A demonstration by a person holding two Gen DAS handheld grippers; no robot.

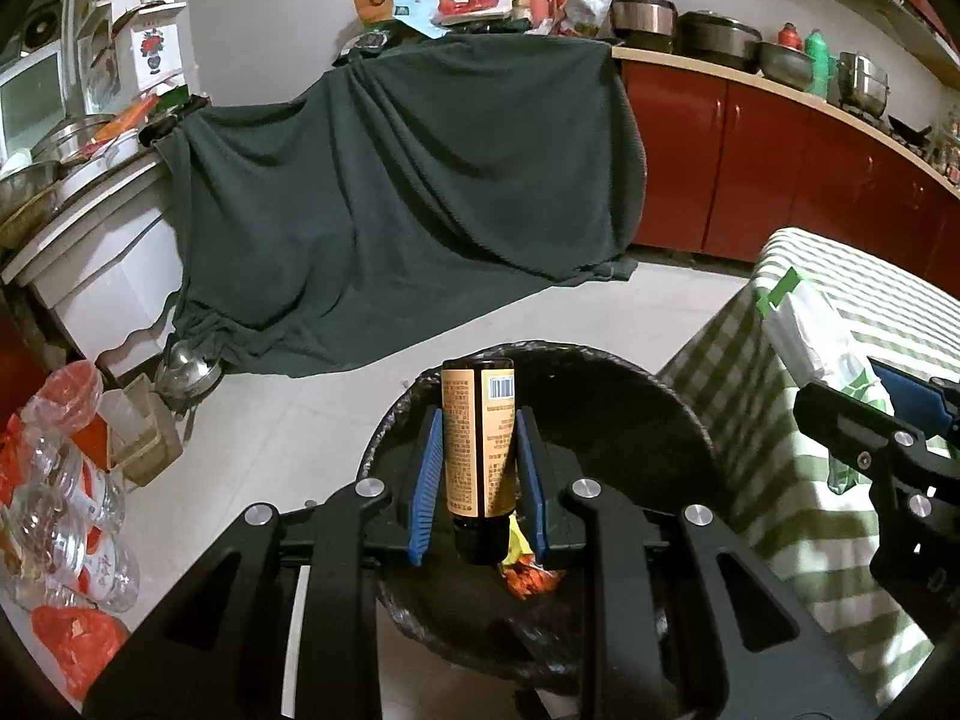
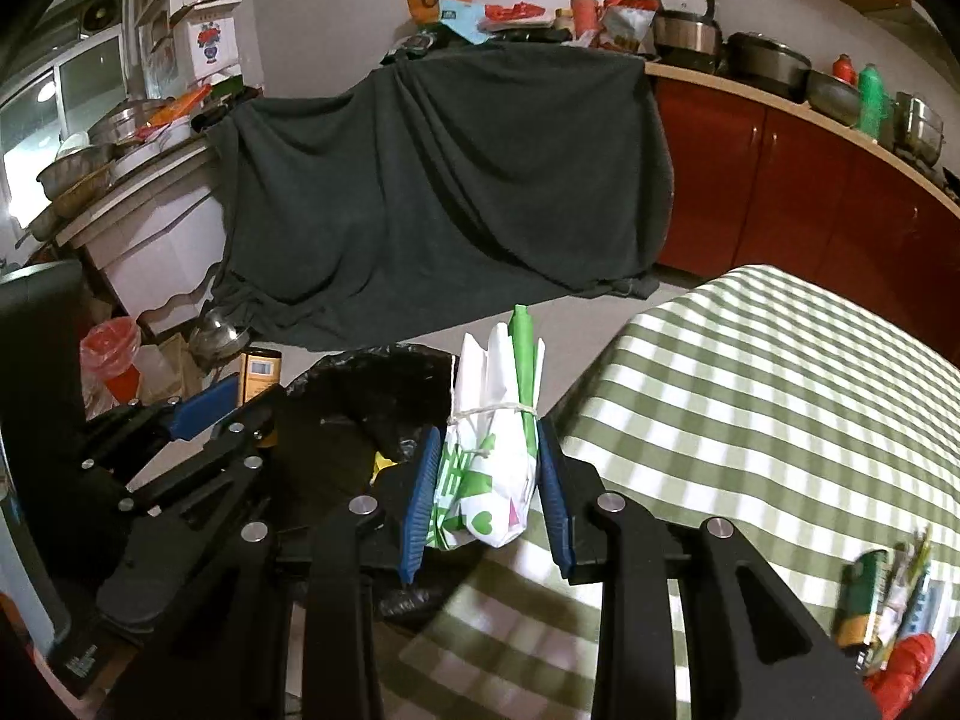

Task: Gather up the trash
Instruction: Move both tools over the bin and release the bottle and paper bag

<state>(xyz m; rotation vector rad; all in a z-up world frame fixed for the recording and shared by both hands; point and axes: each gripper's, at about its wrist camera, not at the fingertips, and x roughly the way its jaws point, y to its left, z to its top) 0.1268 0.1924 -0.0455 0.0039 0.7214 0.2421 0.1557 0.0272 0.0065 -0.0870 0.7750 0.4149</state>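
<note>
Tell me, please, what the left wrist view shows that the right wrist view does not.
Only the left wrist view shows the clear plastic bottles on the floor and the full bottle, label and dark cap, in the left gripper. Only the right wrist view shows more trash on the checked tablecloth, and the rubber band round the white-and-green packet in the right gripper. Both show the black-lined bin, the dark draped cloth, and both jaws closed on their loads.

the bin mouth (image 1: 630, 396) is left wide open below, only some wrappers (image 1: 528, 576) are seen at the bottom. its right side is crowded by the checkered table edge (image 1: 738, 396). the left floor is blocked by plastic bottles (image 1: 66, 516).
</note>
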